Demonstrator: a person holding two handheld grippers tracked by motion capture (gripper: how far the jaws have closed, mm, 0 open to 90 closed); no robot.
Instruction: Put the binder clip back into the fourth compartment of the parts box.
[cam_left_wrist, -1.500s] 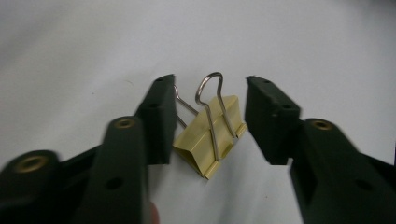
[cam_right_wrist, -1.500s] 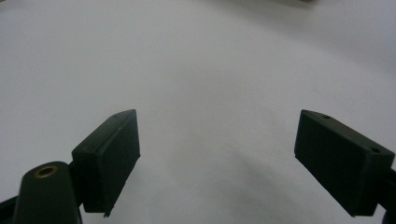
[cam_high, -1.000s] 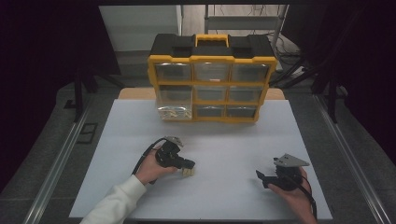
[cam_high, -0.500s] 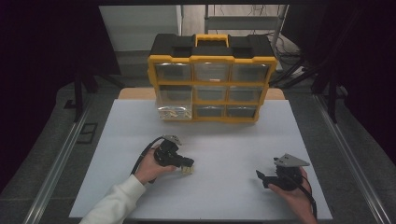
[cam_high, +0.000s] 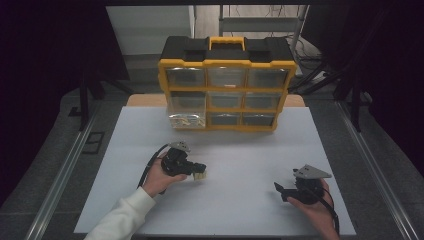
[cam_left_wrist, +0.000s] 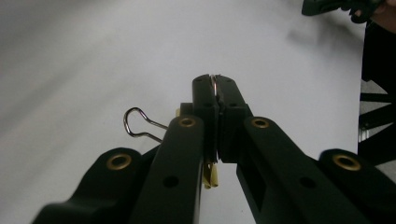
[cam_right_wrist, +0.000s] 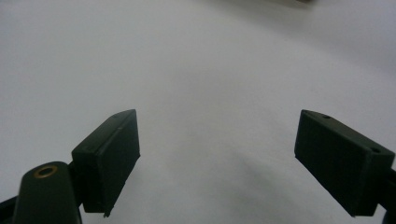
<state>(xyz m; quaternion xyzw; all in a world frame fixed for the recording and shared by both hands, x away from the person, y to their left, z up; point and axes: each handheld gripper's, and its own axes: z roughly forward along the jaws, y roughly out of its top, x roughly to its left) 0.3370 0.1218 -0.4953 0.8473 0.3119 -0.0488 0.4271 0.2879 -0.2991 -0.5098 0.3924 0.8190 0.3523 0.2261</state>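
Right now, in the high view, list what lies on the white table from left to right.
Left gripper, shut on a small cream binder clip → drawer organizer at the far edge → right gripper, jaws open.

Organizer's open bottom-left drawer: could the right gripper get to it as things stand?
Probably yes. The right gripper is open and empty, and bare white table lies between it and the open drawer; the left gripper sits off that path.
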